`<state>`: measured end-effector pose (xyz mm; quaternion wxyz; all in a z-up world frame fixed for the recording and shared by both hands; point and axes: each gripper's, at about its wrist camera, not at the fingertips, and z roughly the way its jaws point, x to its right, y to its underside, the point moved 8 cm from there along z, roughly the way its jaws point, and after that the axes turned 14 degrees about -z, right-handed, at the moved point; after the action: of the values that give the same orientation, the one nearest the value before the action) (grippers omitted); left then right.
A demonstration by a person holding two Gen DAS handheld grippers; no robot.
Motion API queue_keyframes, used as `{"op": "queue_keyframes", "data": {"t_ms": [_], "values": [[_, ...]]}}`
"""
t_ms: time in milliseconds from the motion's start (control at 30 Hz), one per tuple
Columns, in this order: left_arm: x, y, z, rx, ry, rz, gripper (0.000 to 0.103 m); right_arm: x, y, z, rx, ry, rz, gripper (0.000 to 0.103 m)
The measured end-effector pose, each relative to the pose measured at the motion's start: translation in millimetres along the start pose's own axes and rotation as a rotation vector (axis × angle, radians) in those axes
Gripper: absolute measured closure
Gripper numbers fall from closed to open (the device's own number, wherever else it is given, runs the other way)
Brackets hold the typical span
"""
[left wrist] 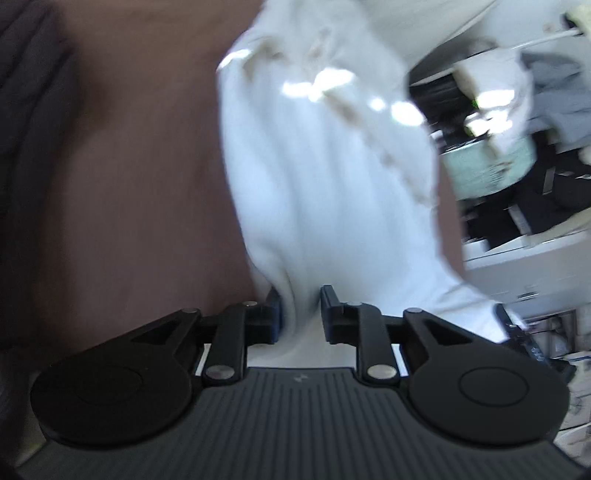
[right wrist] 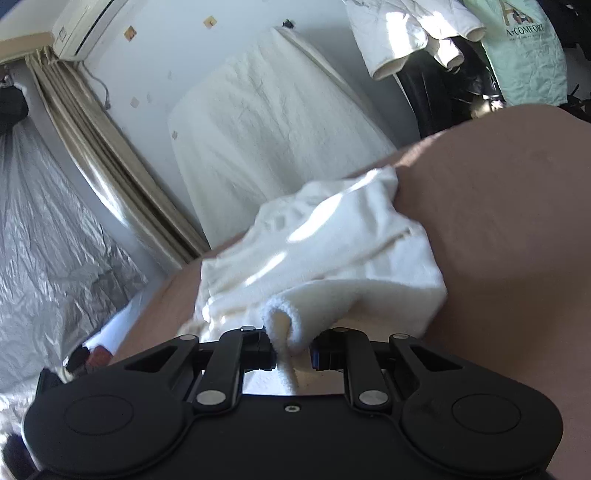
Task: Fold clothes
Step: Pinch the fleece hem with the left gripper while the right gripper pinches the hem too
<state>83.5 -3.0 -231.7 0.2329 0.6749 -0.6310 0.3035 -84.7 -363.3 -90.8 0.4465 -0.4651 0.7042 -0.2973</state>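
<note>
1. White fleecy cloth, the white garment point(left wrist: 325, 177), fills the middle of the left wrist view, running from the top centre down to the bottom centre; the picture is blurred by motion.
2. Its lower end narrows into a bunch that passes between the two black fingers of the left gripper point(left wrist: 300, 314), low in the middle of the frame. The jaws stand close together with the fabric pinched between them, so this claw is grasping the garment.
3. Behind the cloth, a brown surface point(left wrist: 140, 184) covers the left half of that view, and a dark fabric fold sits at the far upper left.
4. At the right edge of the left wrist view there is blurred clutter: a pale green bag point(left wrist: 491, 166) and dark items around it.
5. In the right wrist view the same garment point(right wrist: 332, 243) lies crumpled on the brown surface point(right wrist: 498, 221), in the centre of the frame, with patches of sunlight on it.
6. A rolled edge of it hangs into the right gripper point(right wrist: 292, 349) at lower centre; the jaws are nearly closed and clench that fold.
7. Further back, at upper centre, a white sheet point(right wrist: 266, 122) drapes over something tall against the wall.
8. Beige curtains point(right wrist: 96, 140) hang at the left, with an air conditioner point(right wrist: 85, 26) at the upper left above them.
9. Silver crinkled sheeting point(right wrist: 48, 229) fills the left edge.
</note>
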Motion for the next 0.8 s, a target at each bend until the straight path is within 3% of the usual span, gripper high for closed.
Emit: {"op": "queue_keyframes", "data": {"t_ms": [67, 133, 233, 367, 433, 467, 500, 533, 600, 633, 700, 800], "values": [[-6.1, 0.1, -0.2, 0.039, -0.102, 0.05, 0.048, 0.6, 14.6, -1.3, -0.04, 0.034, -0.039, 0.083], [-7.0, 1.9, -0.5, 0.049, -0.118, 0.054, 0.046, 3.5, 22.4, -2.7, -0.062, 0.062, -0.054, 0.083], [-12.6, 9.8, 3.3, 0.027, -0.112, 0.021, 0.028, 9.0, 32.0, -8.1, -0.094, 0.081, -0.047, 0.083], [-19.2, 13.1, 12.6, 0.025, -0.136, 0.033, 0.024, 19.3, 50.4, -18.6, -0.126, 0.119, -0.048, 0.082], [-12.4, 16.0, 14.1, 0.032, -0.134, 0.065, 0.031, 27.6, 60.0, -21.5, -0.128, 0.114, -0.004, 0.079], [-5.4, 20.0, 16.3, 0.029, -0.125, 0.109, 0.063, 31.4, 63.4, -20.9, -0.119, 0.104, 0.031, 0.079], [1.3, 24.0, 19.0, 0.023, -0.113, 0.145, 0.075, 34.0, 66.4, -20.0, -0.109, 0.087, 0.065, 0.075], [7.5, 27.3, 21.1, 0.021, -0.093, 0.163, 0.076, 36.5, 69.5, -17.2, -0.103, 0.068, 0.097, 0.064], [20.7, 28.3, 16.8, 0.061, -0.054, 0.214, 0.078, 42.0, 77.6, -6.9, -0.097, 0.042, 0.146, 0.055], [27.0, 27.6, 13.3, 0.086, -0.033, 0.238, 0.078, 43.4, 81.9, -0.3, -0.102, 0.043, 0.143, 0.063], [36.2, 24.9, 2.9, 0.141, 0.026, 0.253, 0.079, 45.5, 87.3, 11.7, -0.116, 0.061, 0.114, 0.089], [46.9, 24.3, -17.8, 0.238, 0.088, 0.281, 0.08, 38.0, 68.3, 3.8, -0.054, 0.078, 0.082, 0.09]]}}
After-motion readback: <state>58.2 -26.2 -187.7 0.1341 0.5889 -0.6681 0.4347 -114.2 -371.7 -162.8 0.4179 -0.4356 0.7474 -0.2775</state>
